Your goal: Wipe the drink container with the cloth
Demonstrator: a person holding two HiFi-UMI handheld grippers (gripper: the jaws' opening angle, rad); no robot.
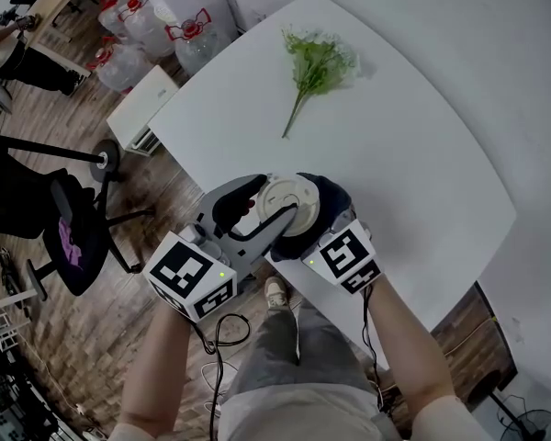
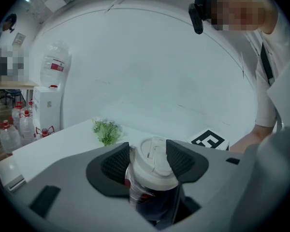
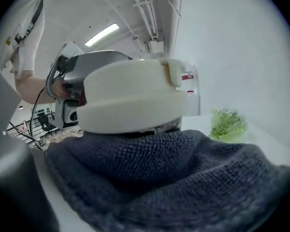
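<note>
A drink container with a white lid (image 1: 289, 194) is held over the front edge of the white table (image 1: 395, 154). My left gripper (image 1: 257, 211) is shut on it. In the left gripper view both dark pads (image 2: 117, 164) press its sides just under the lid (image 2: 154, 161). A dark blue knitted cloth (image 1: 329, 200) wraps the container's right side, at my right gripper (image 1: 314, 219). The right gripper view shows the cloth (image 3: 164, 178) lying below the lid (image 3: 130, 98) and hiding the jaws.
A green plant sprig (image 1: 317, 62) lies at the far middle of the table. Left of the table, on the wooden floor, are large water bottles (image 1: 147, 26), a low white unit (image 1: 142, 108) and a black office chair (image 1: 69, 232).
</note>
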